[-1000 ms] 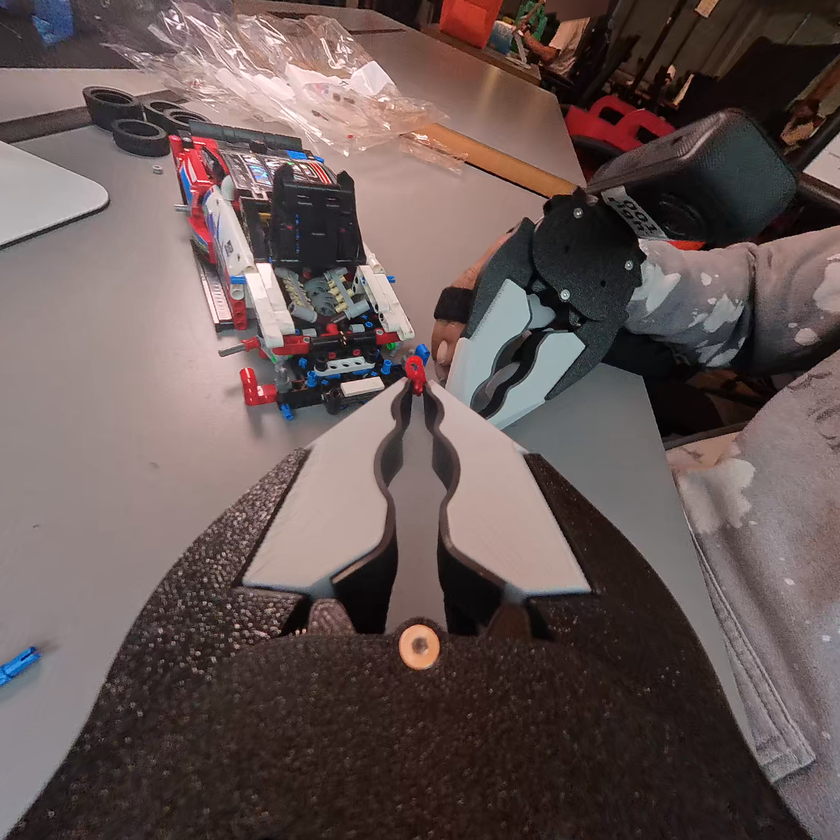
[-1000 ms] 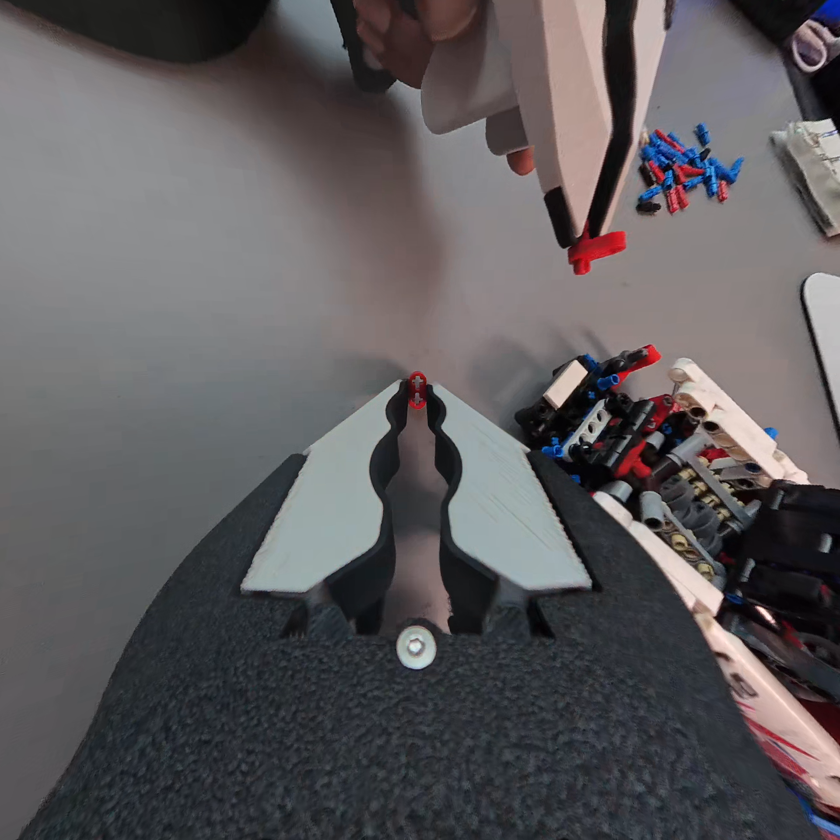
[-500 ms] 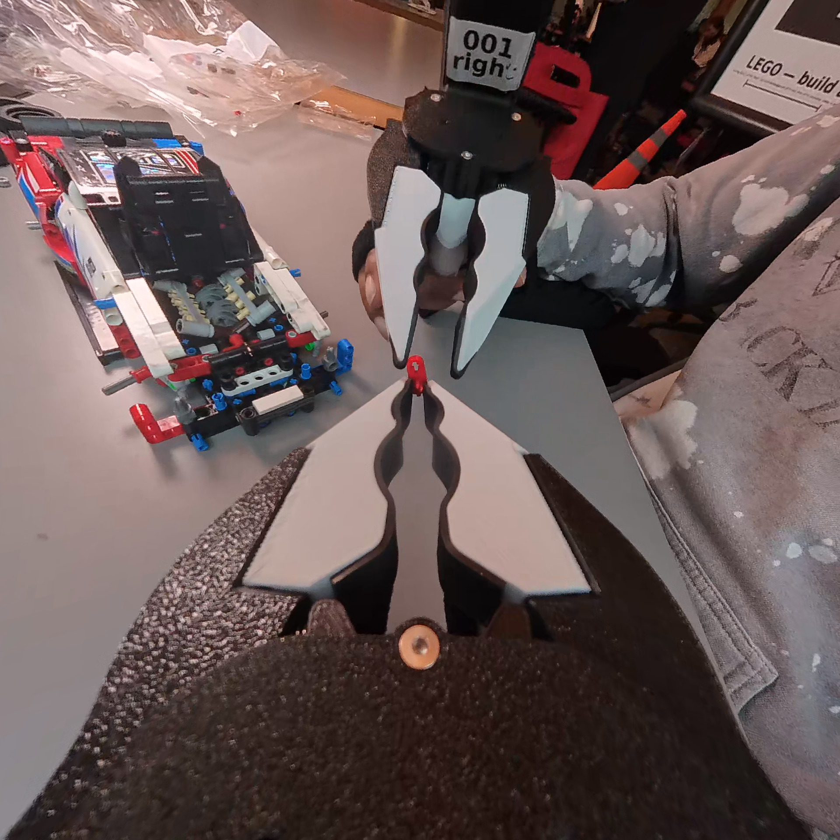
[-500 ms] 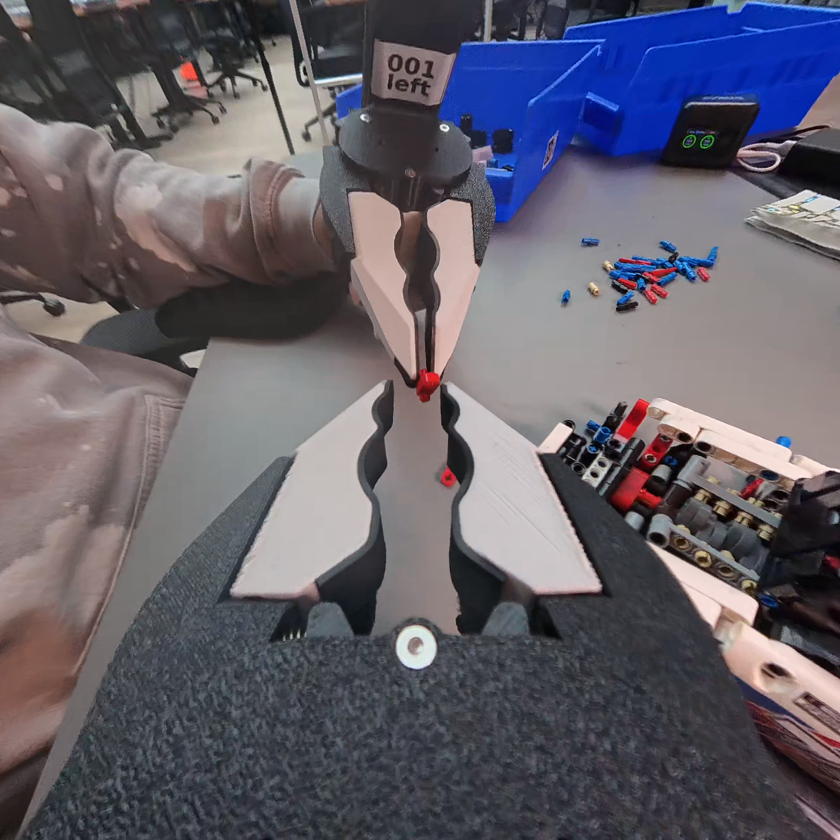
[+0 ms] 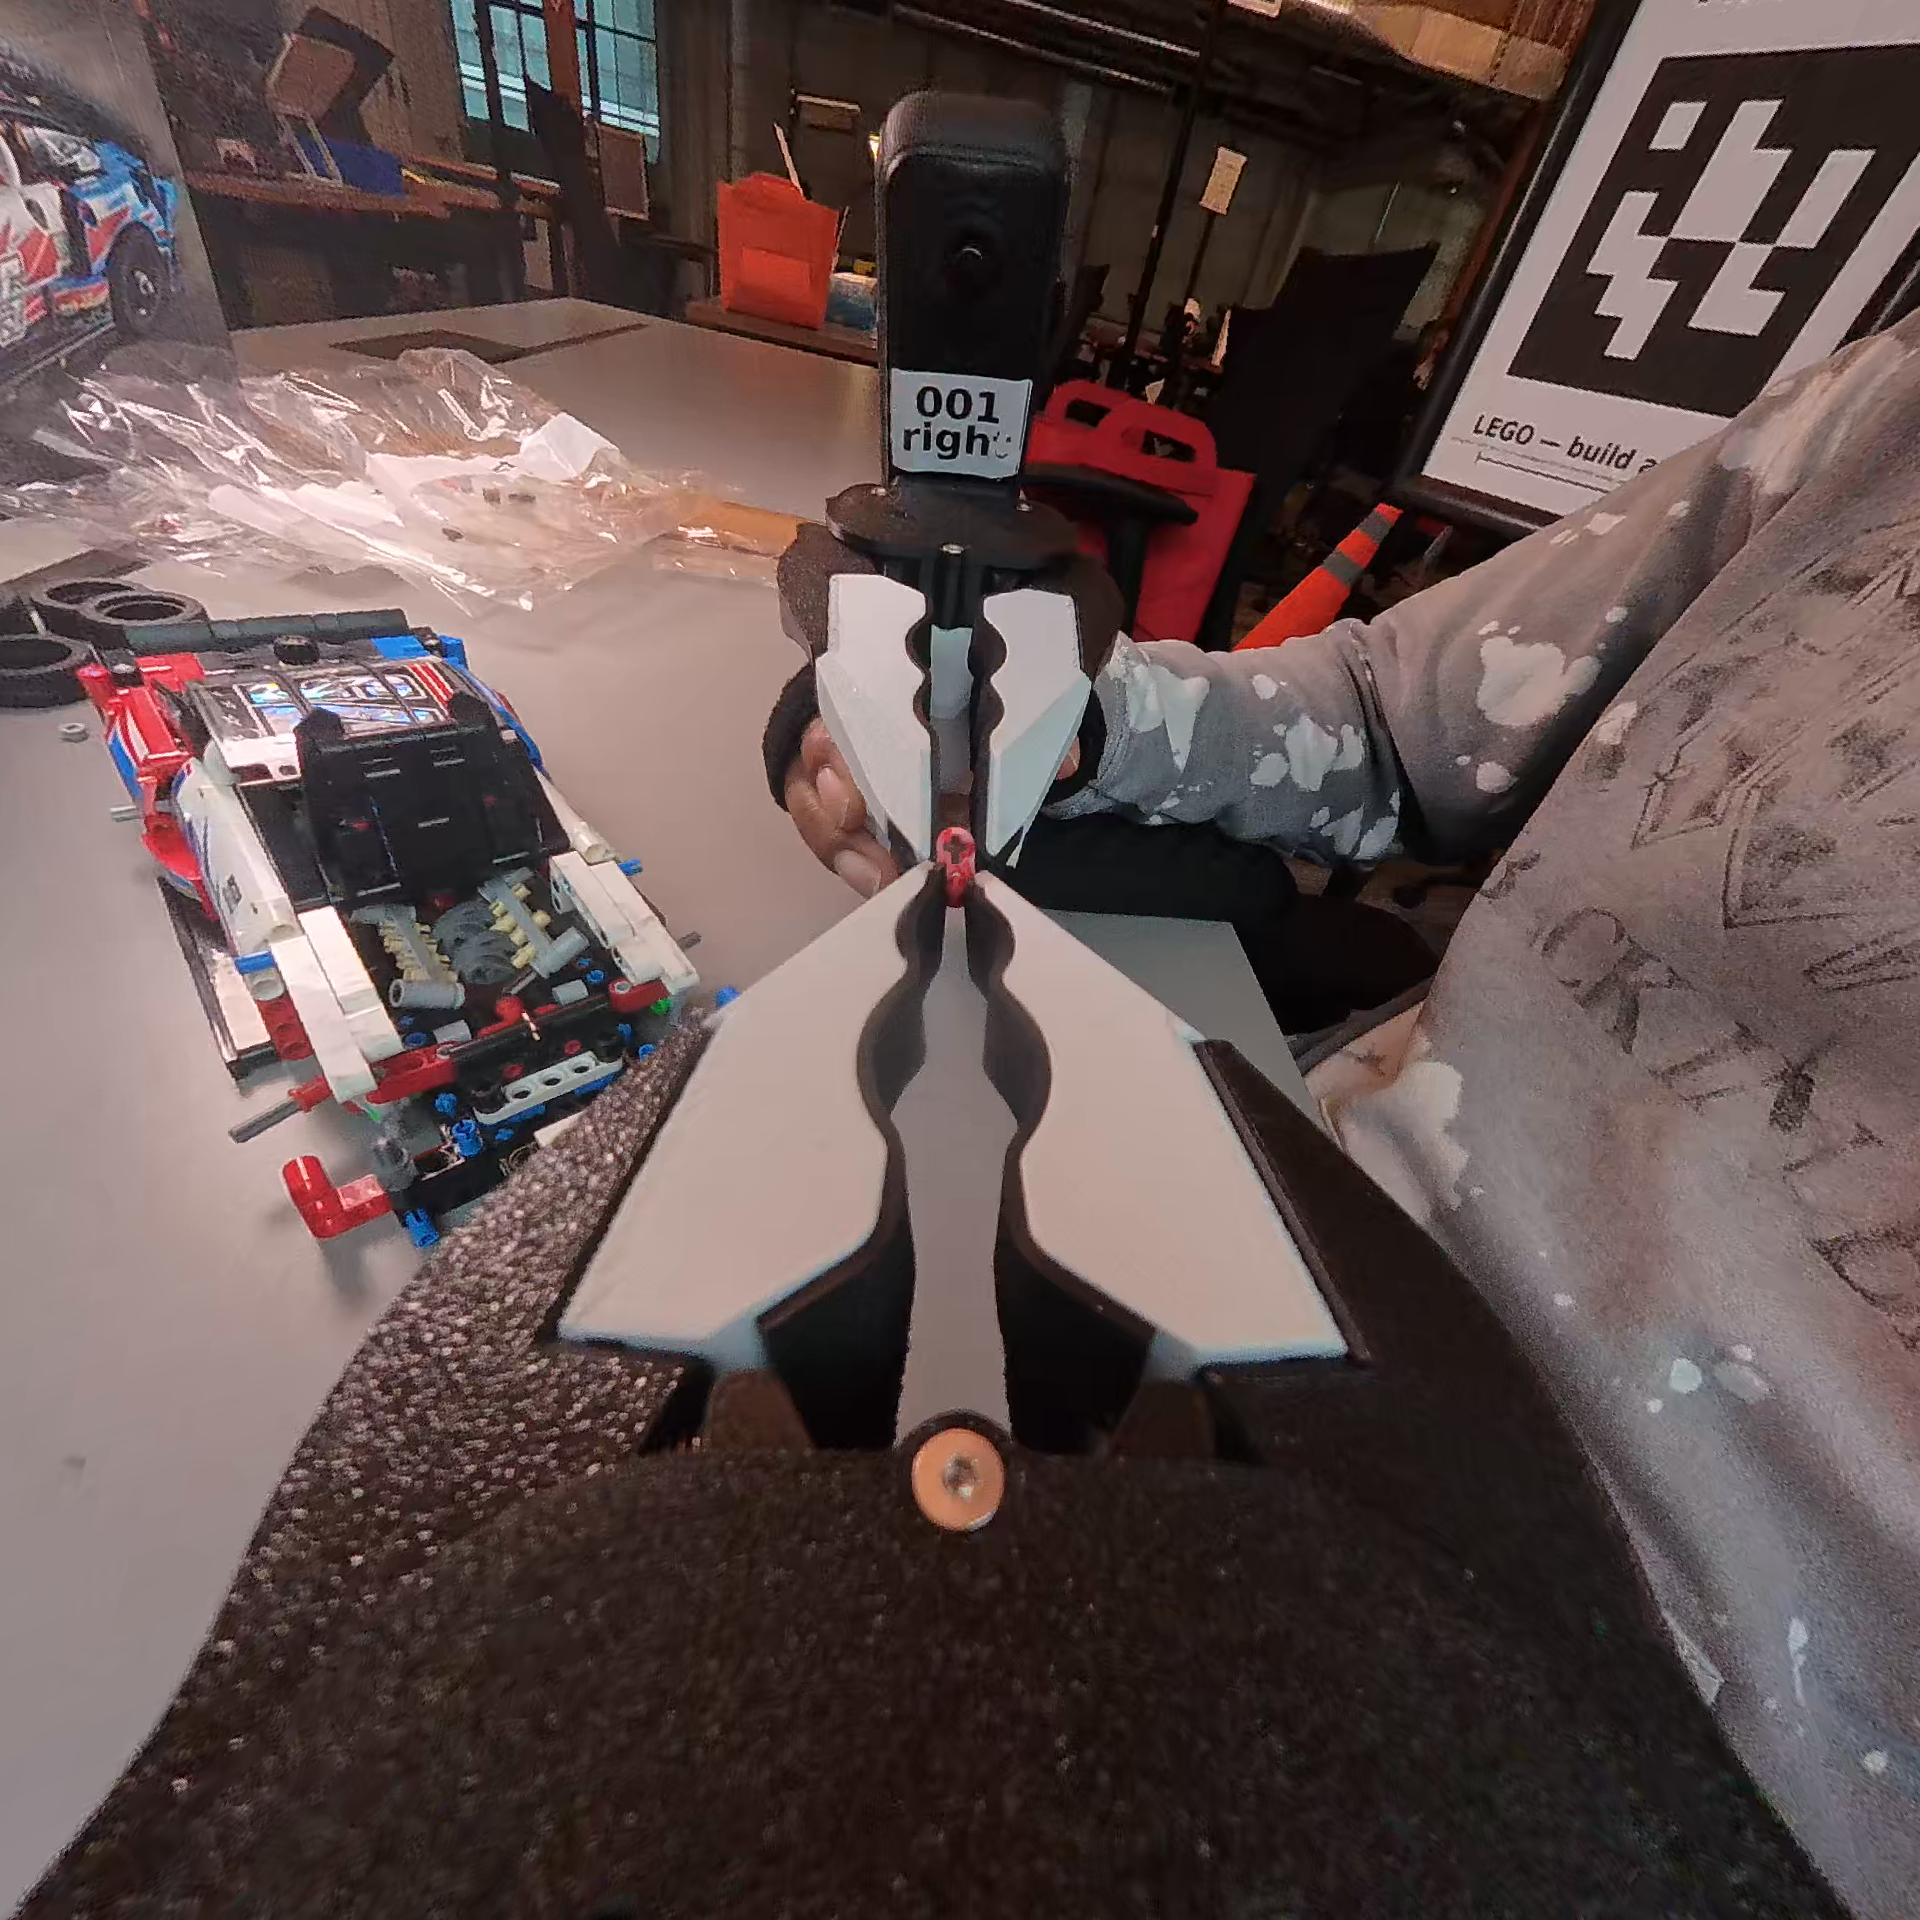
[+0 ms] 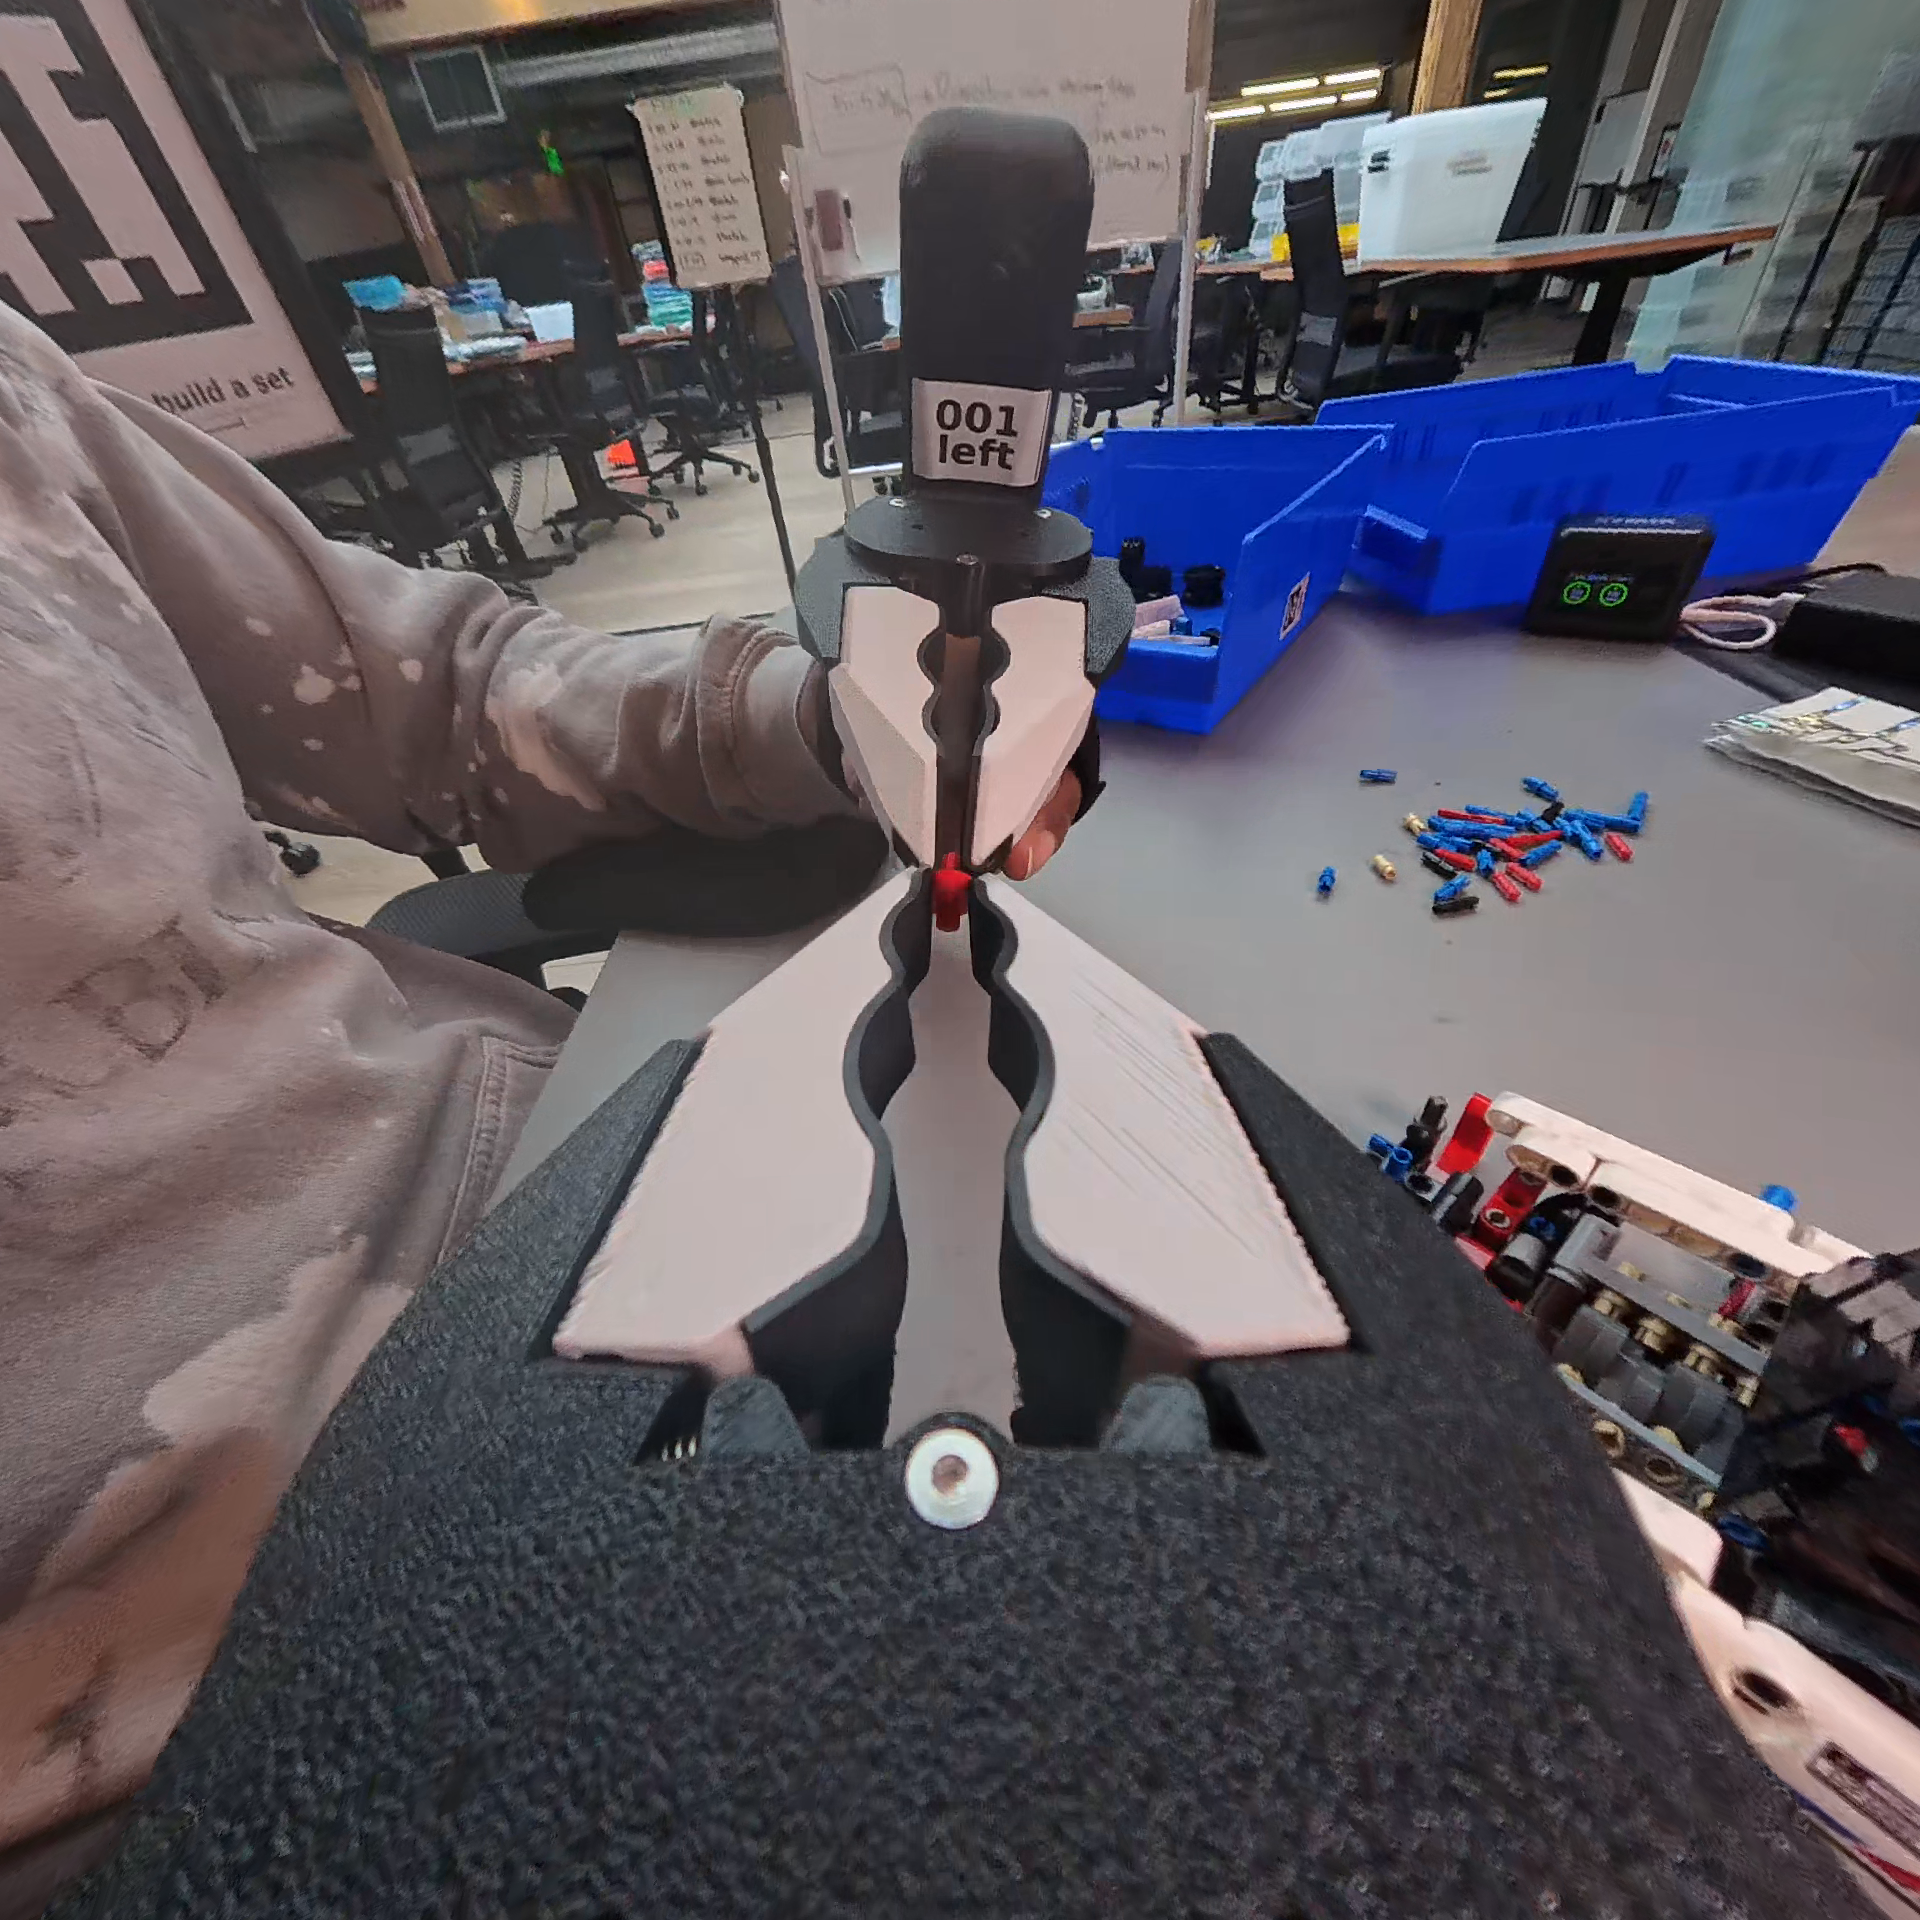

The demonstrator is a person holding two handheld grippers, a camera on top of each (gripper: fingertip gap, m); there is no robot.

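Two grippers meet tip to tip over one small red piece.

The left gripper [image 5: 953,883] is clenched on the red piece [image 5: 953,854]; the right gripper [image 6: 948,896] seems closed on it too, though the contact is tiny. At left in the left view lies a brick-built car [image 5: 384,883] and clear bags [image 5: 343,478]; only the right view shows loose pins [image 6: 1517,842] and blue bins [image 6: 1455,499].

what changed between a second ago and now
The right gripper dropped its own small red piece, swung up tip to tip with the left gripper and narrowed around the left's red connector. The left gripper stayed shut on it. The toy car did not move.
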